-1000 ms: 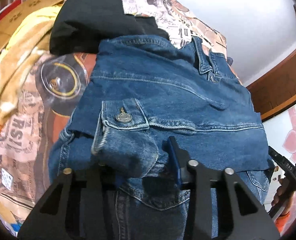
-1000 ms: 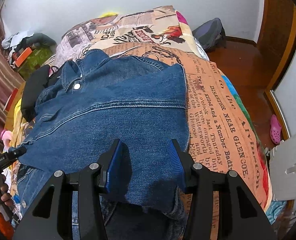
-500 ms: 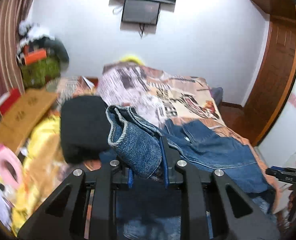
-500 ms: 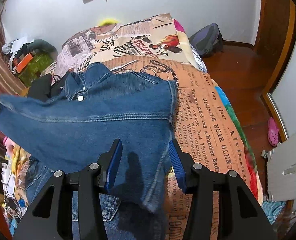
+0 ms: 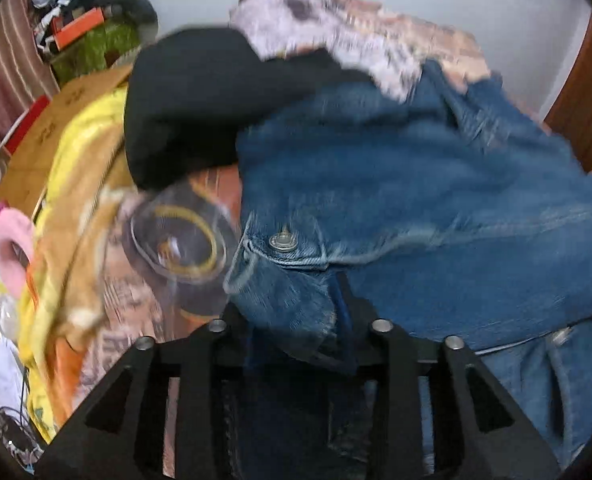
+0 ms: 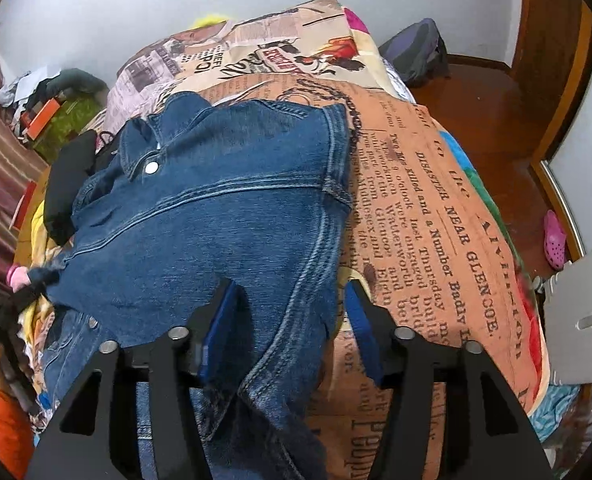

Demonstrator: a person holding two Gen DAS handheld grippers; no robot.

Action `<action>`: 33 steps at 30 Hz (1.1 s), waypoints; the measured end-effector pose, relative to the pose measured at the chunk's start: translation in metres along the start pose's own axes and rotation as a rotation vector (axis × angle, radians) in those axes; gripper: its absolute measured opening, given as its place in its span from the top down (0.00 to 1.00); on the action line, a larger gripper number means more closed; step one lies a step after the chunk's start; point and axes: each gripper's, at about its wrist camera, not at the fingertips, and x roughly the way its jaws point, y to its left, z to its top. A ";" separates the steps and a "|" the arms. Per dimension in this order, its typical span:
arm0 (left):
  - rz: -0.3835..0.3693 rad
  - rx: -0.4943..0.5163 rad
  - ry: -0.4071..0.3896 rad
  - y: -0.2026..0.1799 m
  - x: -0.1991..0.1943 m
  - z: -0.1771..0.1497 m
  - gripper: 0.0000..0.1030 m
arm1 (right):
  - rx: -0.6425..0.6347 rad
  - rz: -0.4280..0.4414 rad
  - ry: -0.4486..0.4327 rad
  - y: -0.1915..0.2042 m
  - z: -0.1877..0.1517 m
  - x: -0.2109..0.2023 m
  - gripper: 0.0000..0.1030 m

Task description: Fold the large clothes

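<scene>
1. At the far left of my left tool's view, clutter sits against a striped curtain (image 5: 0, 60), with a cardboard box (image 5: 56, 120) and a yellow cloth (image 5: 76, 148) beside the bed.
2. A black garment (image 5: 200, 104) lies past a clear round lid (image 5: 180, 240) with a yellow ring (the frame is blurred here).
3. My left gripper (image 5: 296, 320) has the buttoned cuff of the denim jacket (image 5: 416, 200) between its jaws; they are opening, and I cannot tell whether the pads press on the cloth.
4. The jacket spreads rightward over the newspaper-print bedspread (image 6: 436, 208), collar towards the far end of the bed.
5. My right gripper (image 6: 292, 320) stands fairly wide and is opening; the jacket's seamed edge lies between the blue pads (image 6: 220, 320), touching the left pad and clear of the right one.
6. Right of the bed are a wooden floor (image 6: 496, 120), a dark bag (image 6: 420, 56) by the wall and a pink clog (image 6: 554, 240).
</scene>
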 end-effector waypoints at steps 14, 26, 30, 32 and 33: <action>-0.065 -0.123 0.009 0.042 -0.009 -0.007 0.20 | 0.124 0.091 0.010 -0.019 0.002 0.005 0.42; -0.211 -0.252 0.073 0.083 0.021 0.033 0.20 | 0.070 0.063 -0.026 -0.019 0.039 0.007 0.42; -0.274 -0.324 0.157 0.093 0.056 0.029 0.20 | 0.117 0.113 0.038 -0.029 0.046 0.030 0.42; -0.312 -0.362 0.165 0.098 0.065 0.030 0.20 | 0.150 0.149 0.055 -0.036 0.048 0.037 0.42; -0.333 -0.391 0.160 0.101 0.068 0.031 0.20 | 0.167 0.175 0.066 -0.040 0.049 0.039 0.42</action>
